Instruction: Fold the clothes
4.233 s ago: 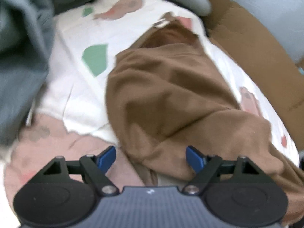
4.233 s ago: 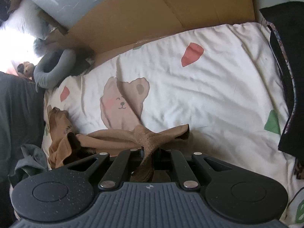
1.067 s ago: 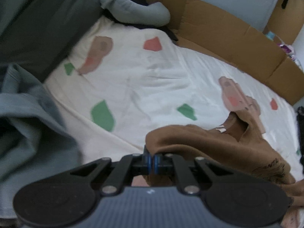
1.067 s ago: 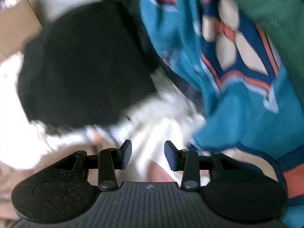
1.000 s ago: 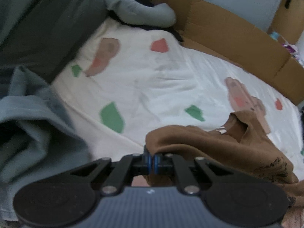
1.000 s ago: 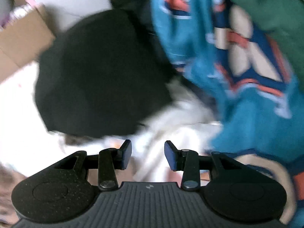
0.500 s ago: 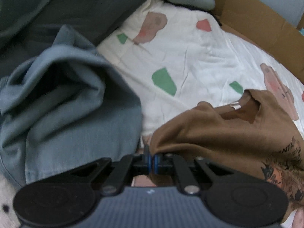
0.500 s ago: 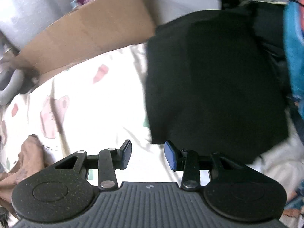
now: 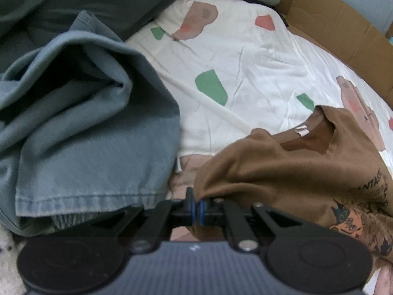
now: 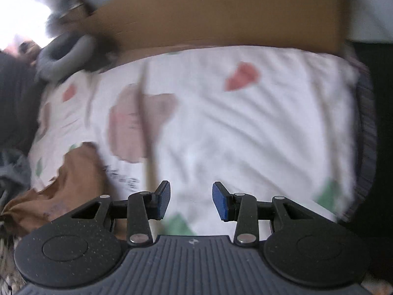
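The left gripper is pinched tight on an edge of the brown T-shirt, which lies on the patterned sheet beside blue denim. Only the blurred right-wrist view shows the right gripper, its jaws parted and empty over bare sheet, the shirt at far left.

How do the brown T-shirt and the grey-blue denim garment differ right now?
The brown T-shirt has a dark printed graphic; the grey-blue denim garment is plain. The left gripper has its jaws pinched on the T-shirt's edge; the denim lies loose and bunched, touched by neither gripper. Both rest on the white patterned bedsheet.
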`<state>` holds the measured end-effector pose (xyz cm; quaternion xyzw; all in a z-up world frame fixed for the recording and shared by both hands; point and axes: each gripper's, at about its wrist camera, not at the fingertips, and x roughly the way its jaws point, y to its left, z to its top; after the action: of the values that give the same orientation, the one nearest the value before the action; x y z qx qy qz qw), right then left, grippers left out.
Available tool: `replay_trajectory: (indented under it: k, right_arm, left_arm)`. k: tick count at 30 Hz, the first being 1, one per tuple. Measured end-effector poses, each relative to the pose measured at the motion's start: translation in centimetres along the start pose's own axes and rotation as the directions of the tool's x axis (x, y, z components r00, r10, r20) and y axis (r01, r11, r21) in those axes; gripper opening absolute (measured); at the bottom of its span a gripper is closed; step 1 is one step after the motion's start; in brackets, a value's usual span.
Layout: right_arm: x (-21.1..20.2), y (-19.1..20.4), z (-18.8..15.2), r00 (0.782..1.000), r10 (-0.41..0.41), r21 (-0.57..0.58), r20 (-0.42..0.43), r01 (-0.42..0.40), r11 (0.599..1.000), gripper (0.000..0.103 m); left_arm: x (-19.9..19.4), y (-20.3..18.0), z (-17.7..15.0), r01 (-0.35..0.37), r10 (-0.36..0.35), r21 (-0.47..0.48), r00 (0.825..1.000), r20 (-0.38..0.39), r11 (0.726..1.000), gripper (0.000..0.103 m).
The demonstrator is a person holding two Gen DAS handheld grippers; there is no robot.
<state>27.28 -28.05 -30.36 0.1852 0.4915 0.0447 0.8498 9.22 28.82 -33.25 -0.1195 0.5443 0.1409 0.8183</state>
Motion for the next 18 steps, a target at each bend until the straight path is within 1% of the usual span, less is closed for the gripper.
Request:
replay_trajectory:
  k: [2, 8, 11, 14, 16, 17, 18]
  right_arm:
    - [1.7, 1.9, 0.7, 0.999, 0.046, -0.043, -0.018, -0.046, 0.998, 0.045]
    - [6.2, 6.8, 1.8, 0.988, 0.140, -0.138, -0.071, -0.148, 0.979, 0.046]
    - [8.5, 8.8, 2.2, 0.984, 0.158, -0.145, -0.086, -0.170, 0.975, 0.046]
    - [10.7, 10.7, 2.4, 0.984, 0.151, -0.173, -0.097, -0.166, 0.971, 0.047]
    - [12.1, 11.3, 2.5, 0.983, 0.146, -0.181, -0.112, -0.165, 0.970, 0.047]
    - [12.8, 11.7, 2.5, 0.981, 0.148, -0.182, -0.122, -0.169, 0.969, 0.047]
    - [13.3, 12.0, 2.6, 0.980, 0.151, -0.184, -0.129, -0.173, 0.968, 0.047]
  left_arm:
    - [0.2, 0.0, -0.3, 0.011, -0.011, -0.002, 1.000, -0.003, 1.000, 0.004]
    - [1.2, 0.1, -1.3, 0.052, -0.053, -0.024, 0.998, -0.020, 0.998, 0.004]
    - [1.9, 0.1, -1.7, 0.069, -0.070, -0.044, 0.997, -0.021, 0.997, 0.005]
    - [2.5, 0.2, -1.9, 0.066, -0.067, -0.063, 0.998, -0.013, 0.996, 0.006]
    - [2.9, 0.3, -2.0, 0.073, -0.074, -0.080, 0.997, -0.004, 0.994, 0.011]
    - [3.0, 0.3, -2.0, 0.074, -0.075, -0.086, 0.997, 0.000, 0.993, 0.016]
    - [3.1, 0.3, -2.0, 0.075, -0.075, -0.092, 0.997, 0.004, 0.993, 0.024]
